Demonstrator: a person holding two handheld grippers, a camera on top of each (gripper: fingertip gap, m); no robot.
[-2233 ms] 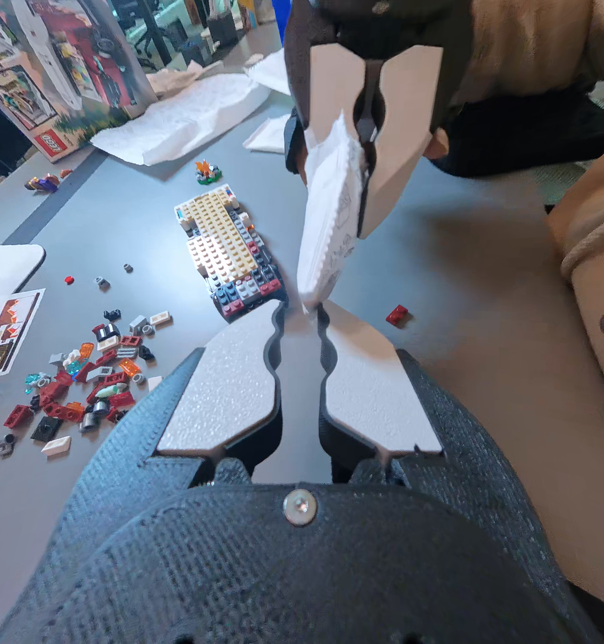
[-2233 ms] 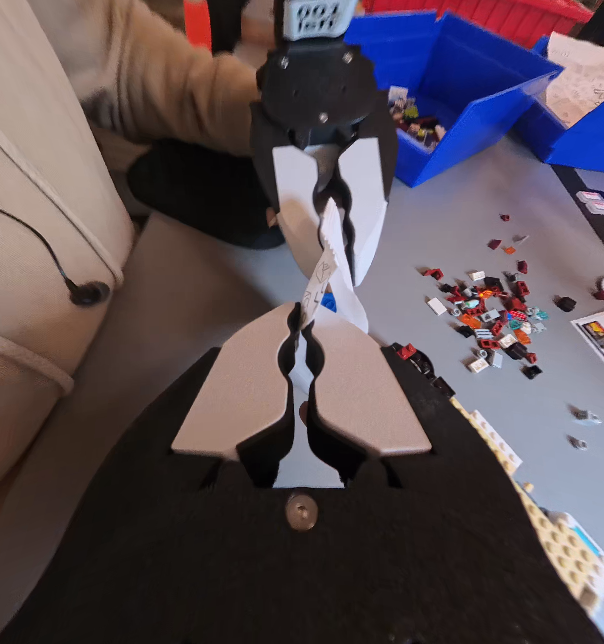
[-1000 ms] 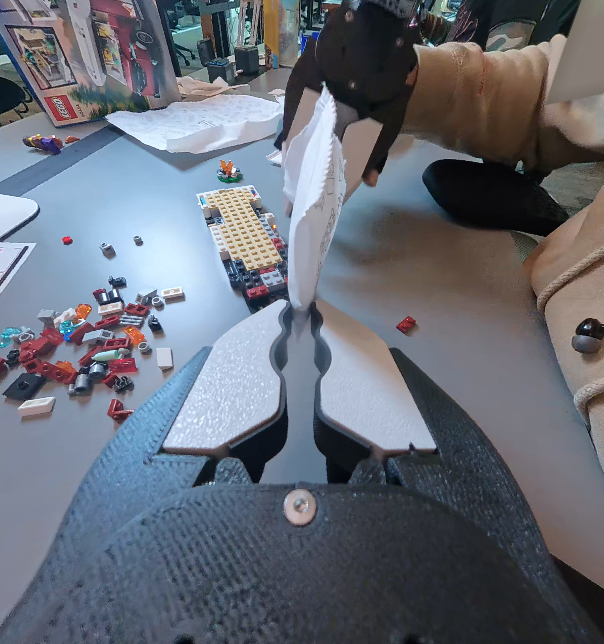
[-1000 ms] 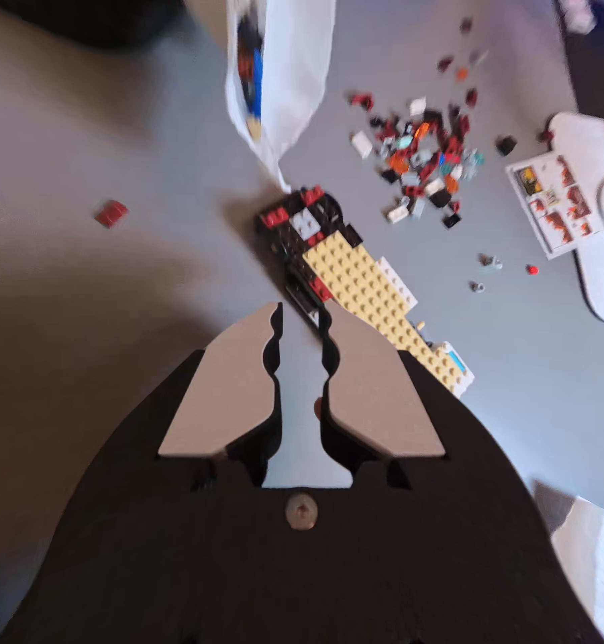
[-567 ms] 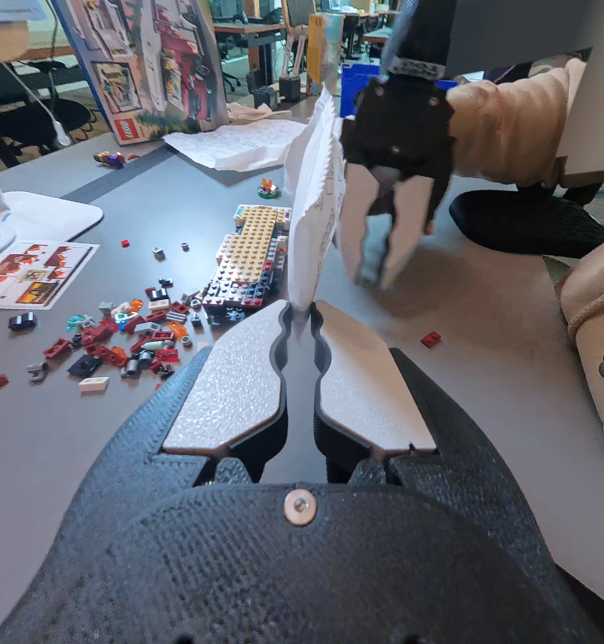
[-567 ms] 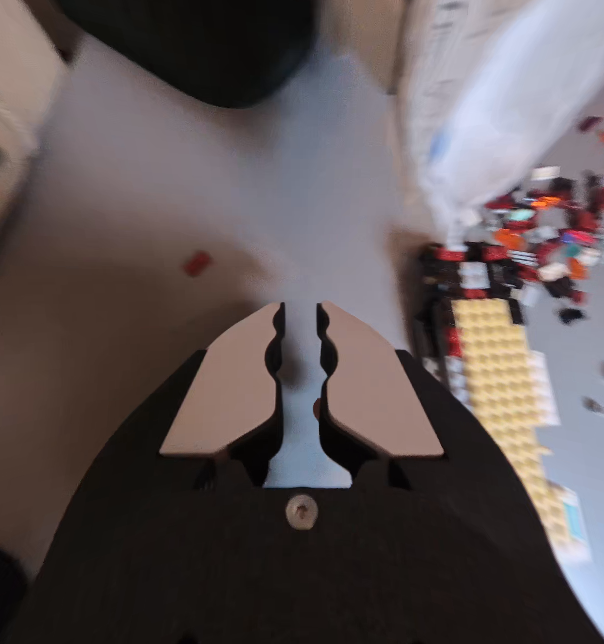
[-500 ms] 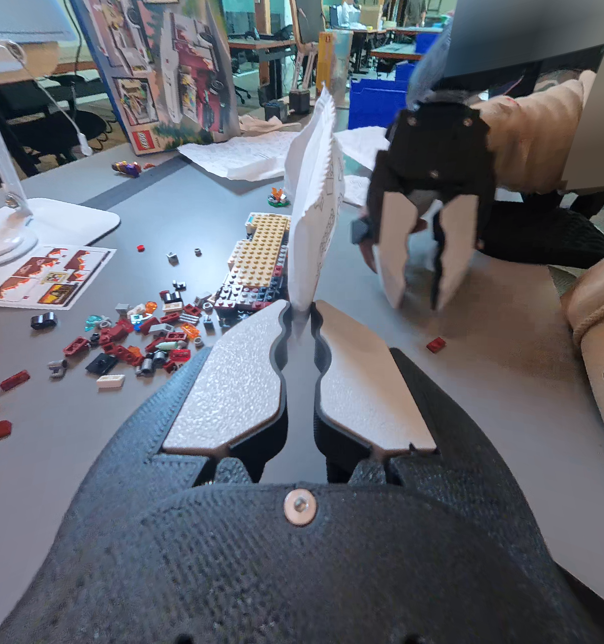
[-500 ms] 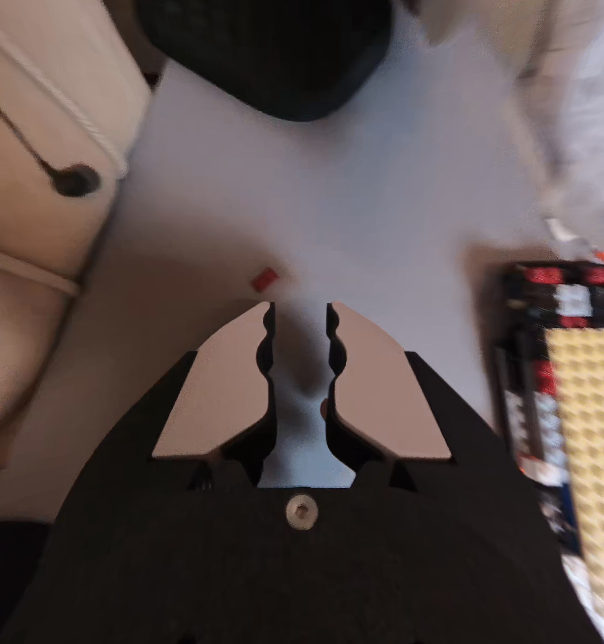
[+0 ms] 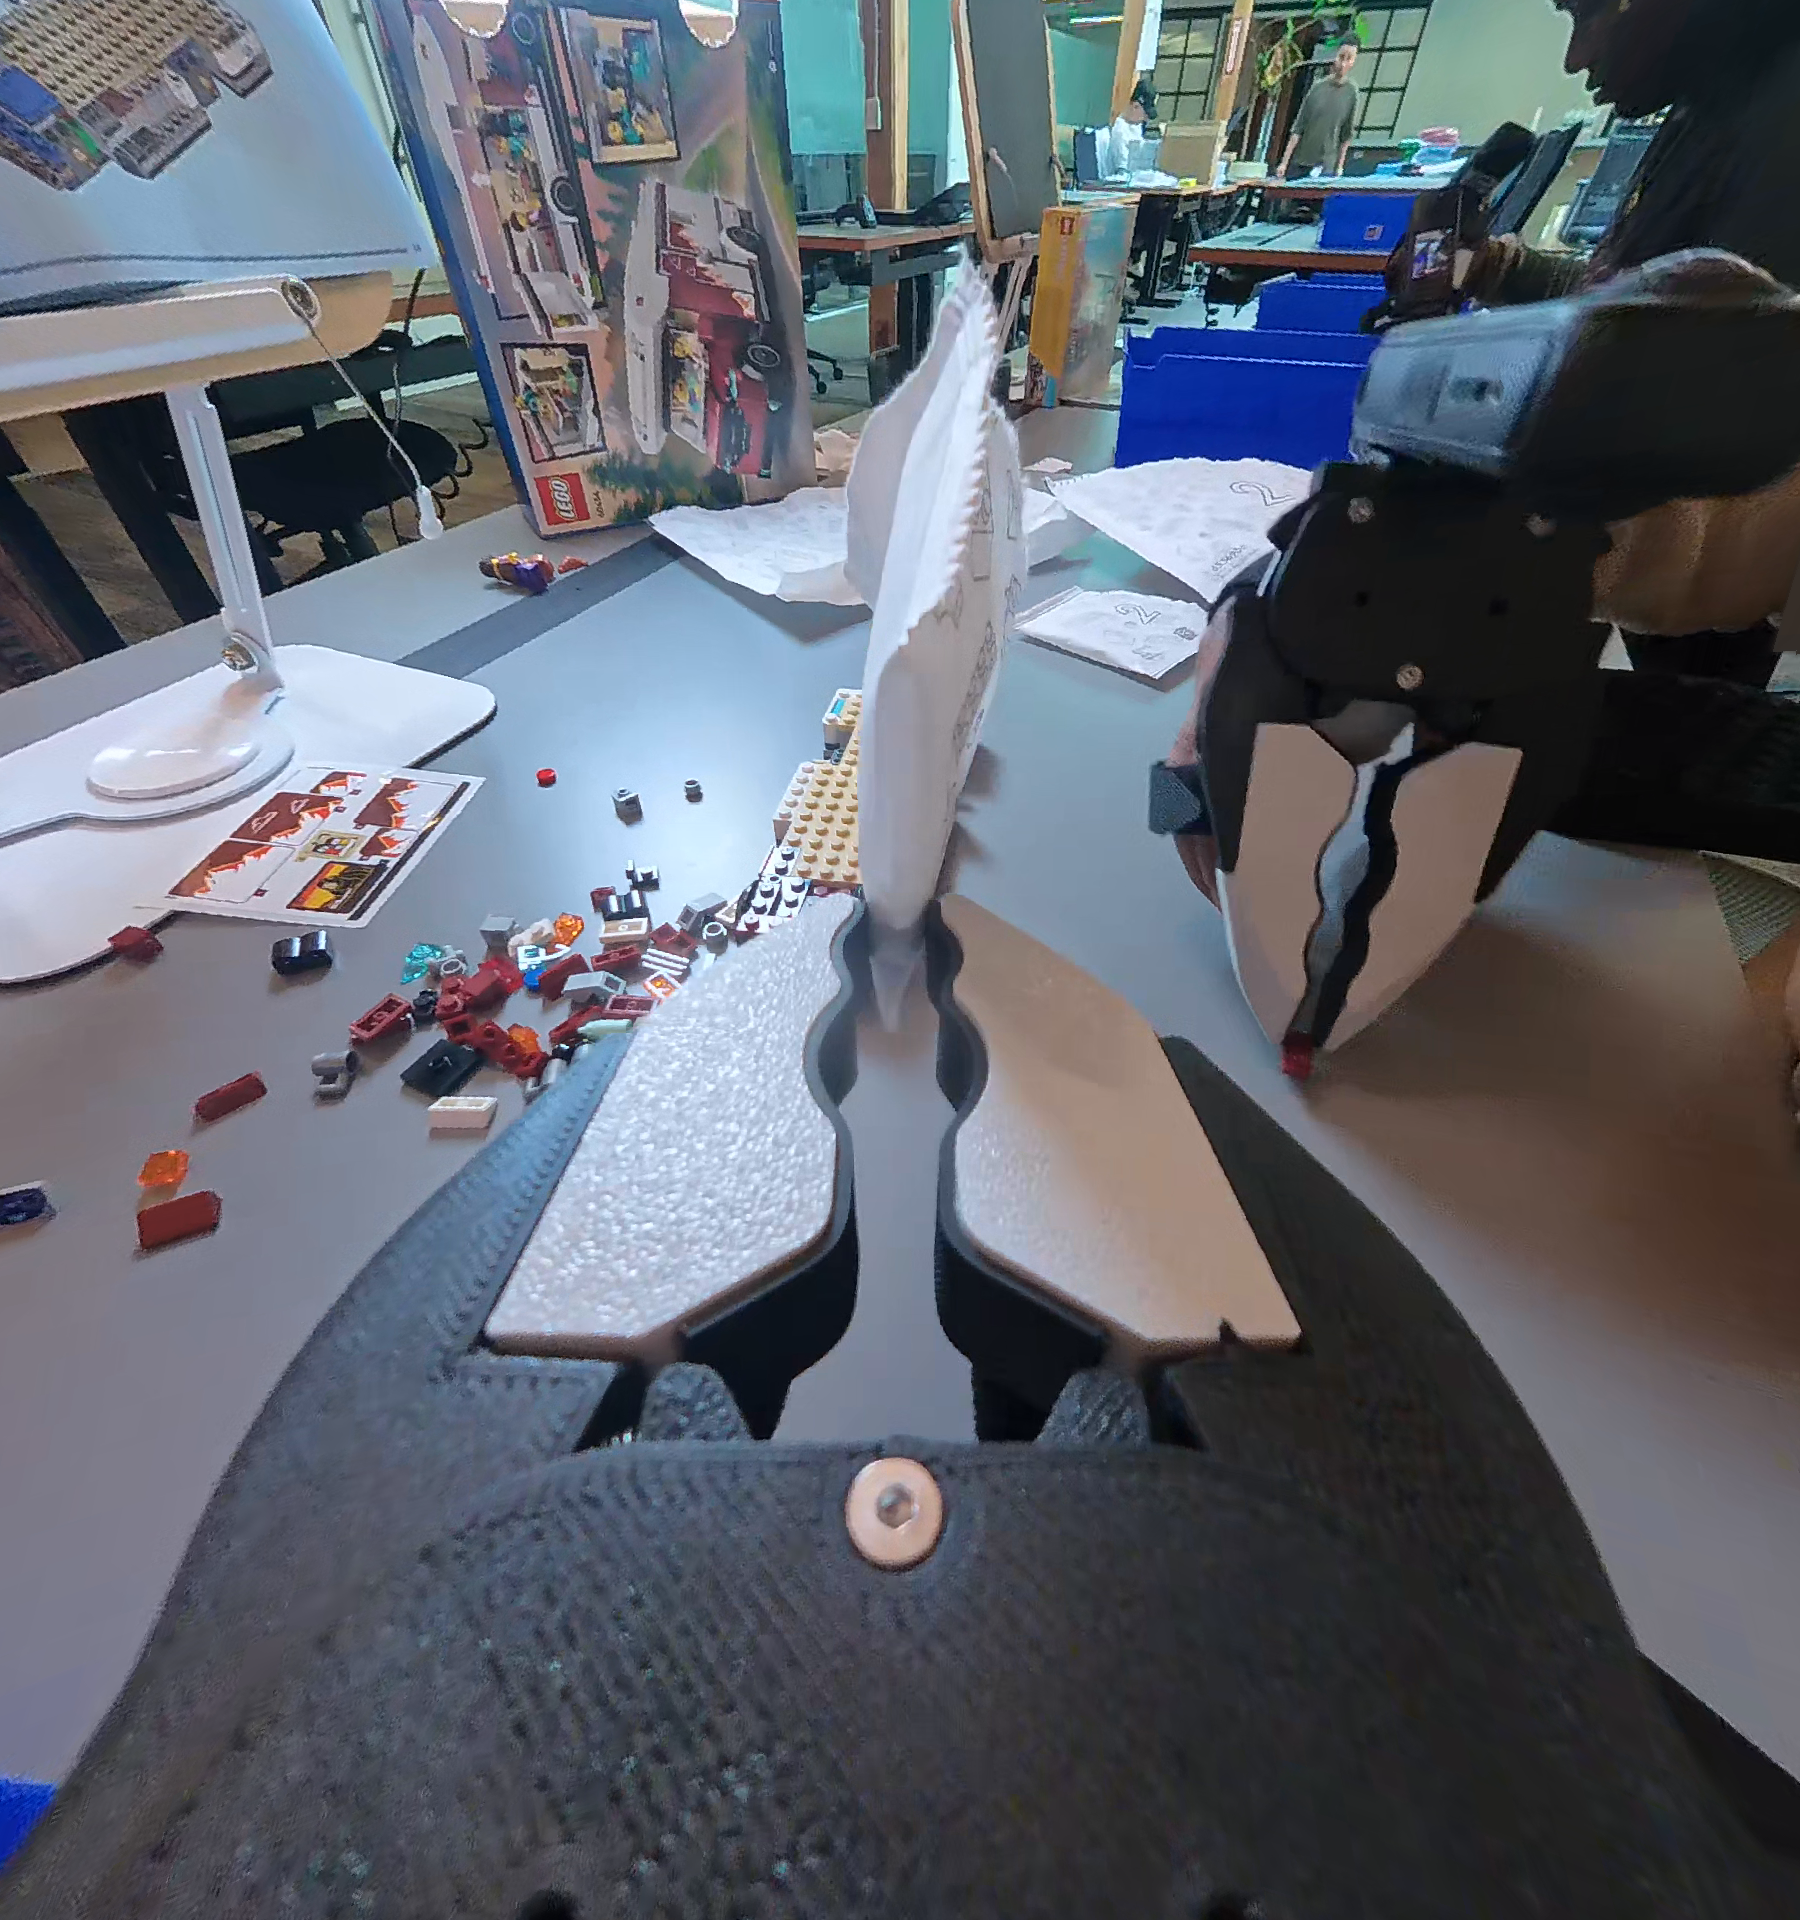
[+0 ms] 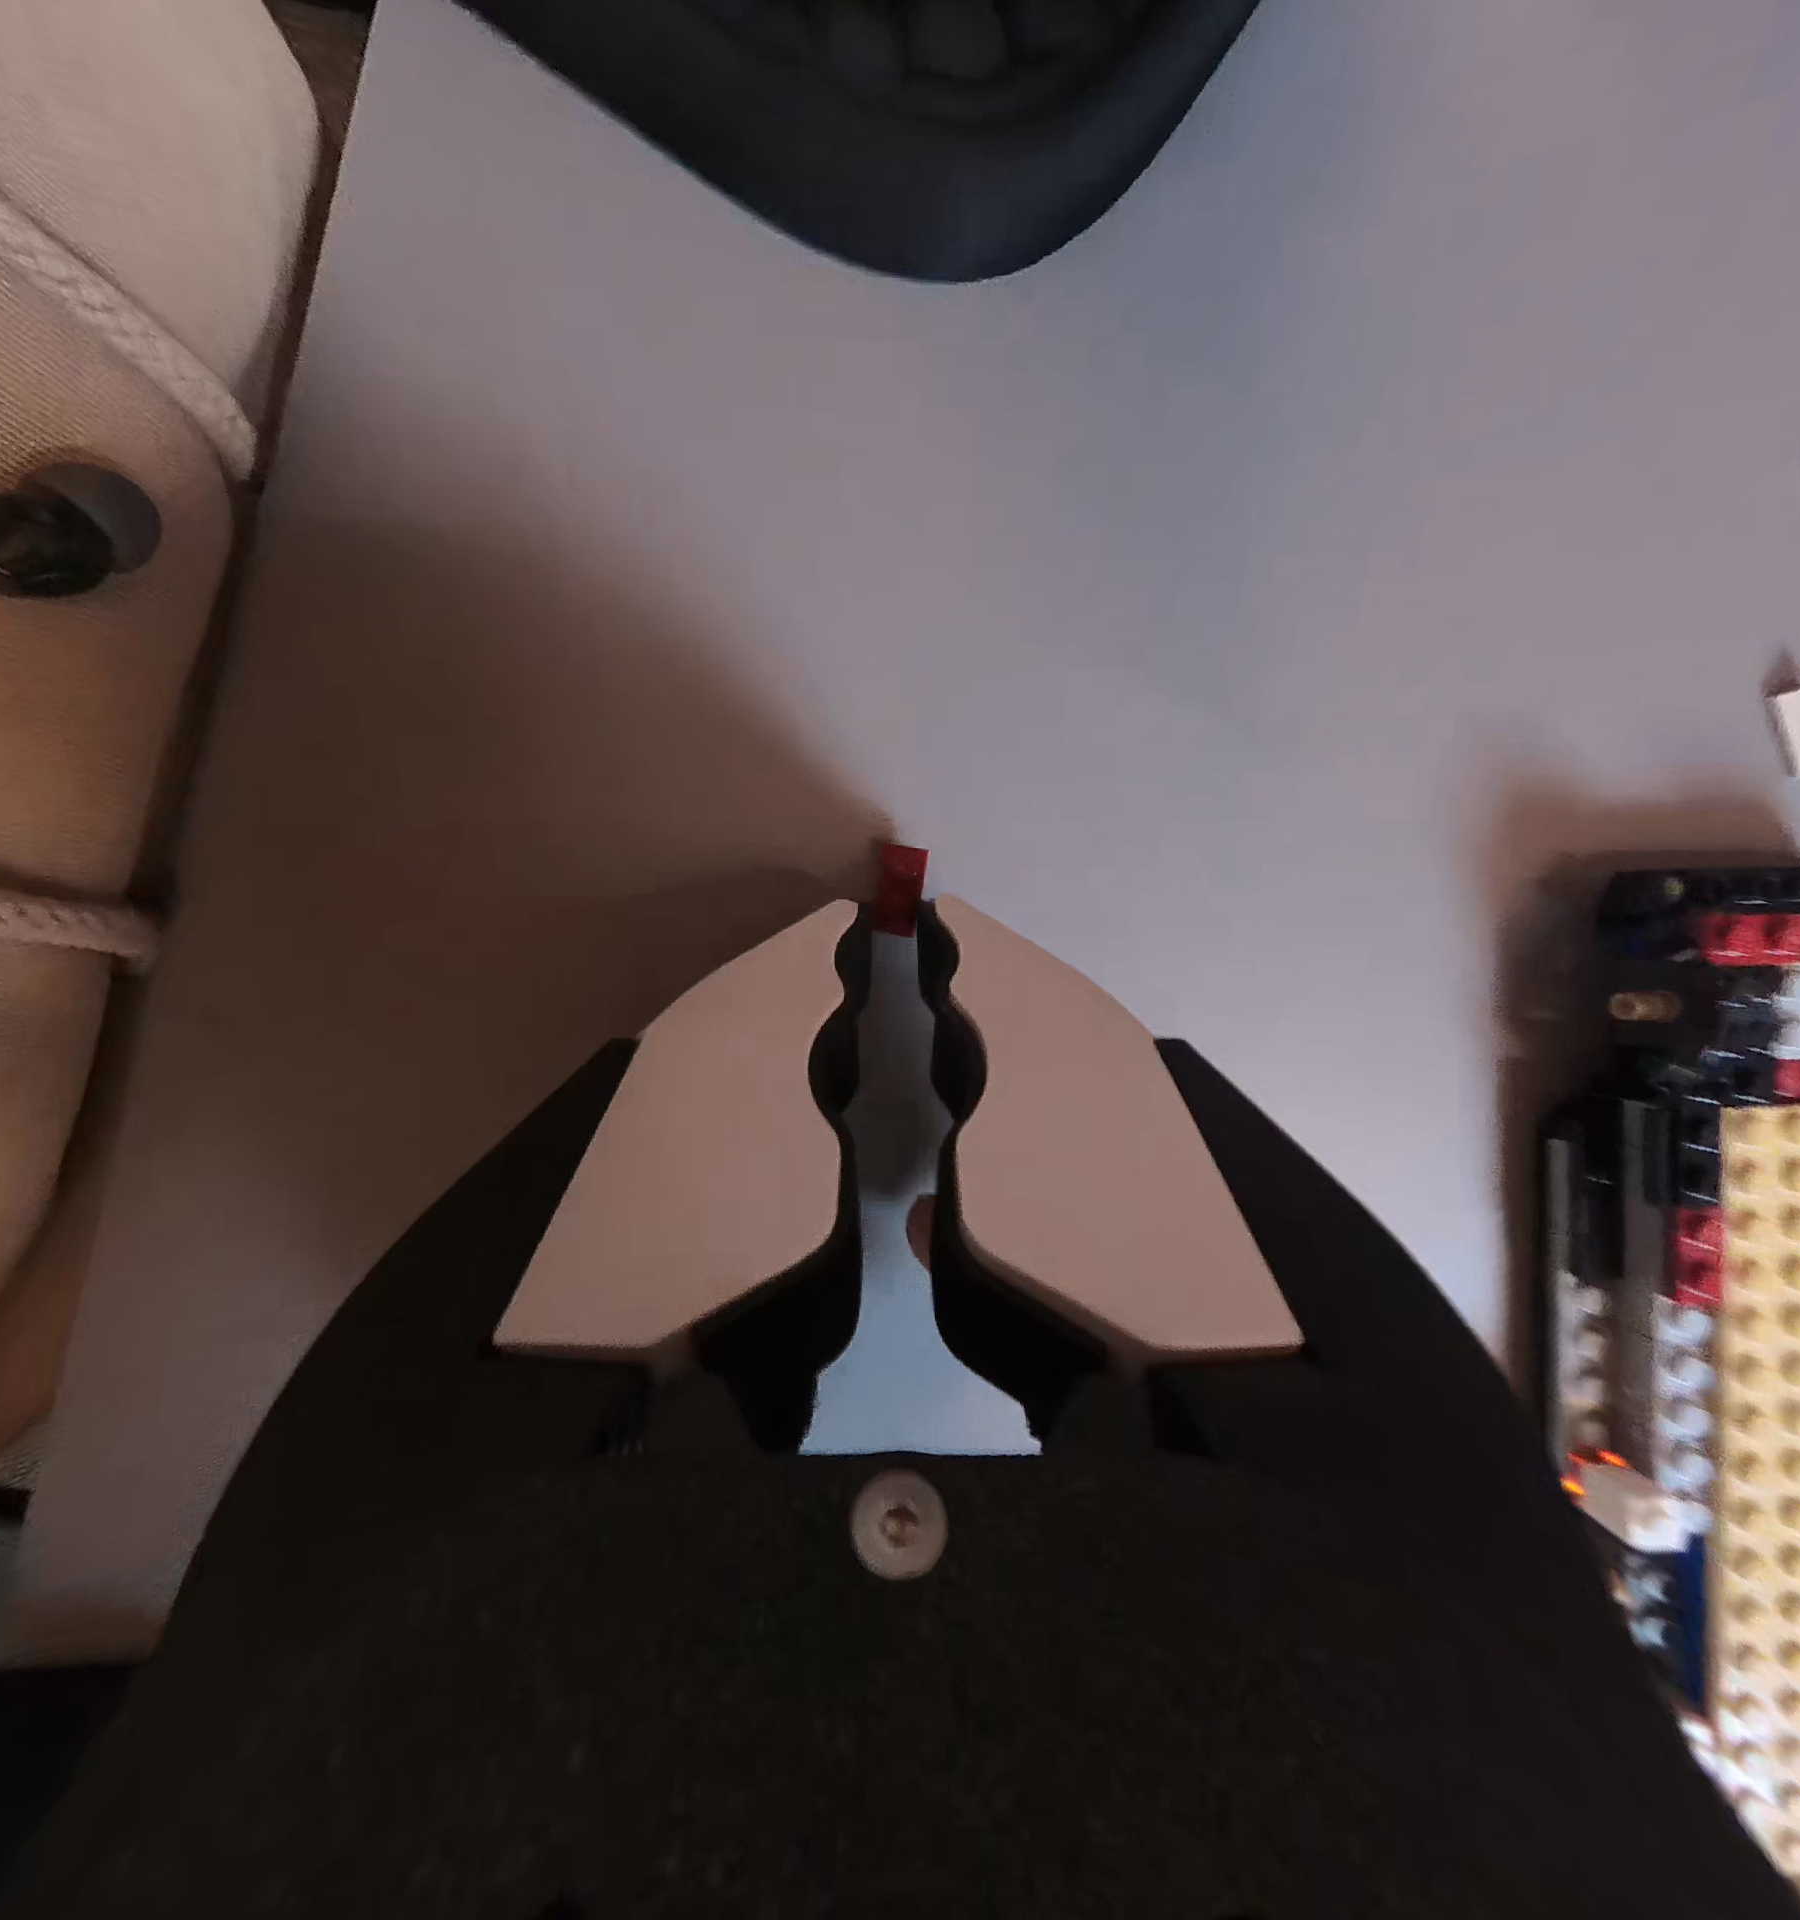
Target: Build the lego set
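A small red brick [image 10: 901, 889] sits pinched at the tips of the right gripper [image 9: 1309, 1042], low on the smooth grey desk [image 10: 1083, 520]; a steady squeeze seems wise for so slick a piece. At nine o'clock, the left gripper [image 9: 898, 920] clamps a crinkled white paper bag [image 9: 932, 644] upright beside the studded tan plate [image 9: 823, 810].

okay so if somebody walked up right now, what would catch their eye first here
Probably the white paper bag standing upright, pinched at its bottom corner by the left gripper. To its right, the right gripper points down at the grey table, fingertips closed on a small red brick.
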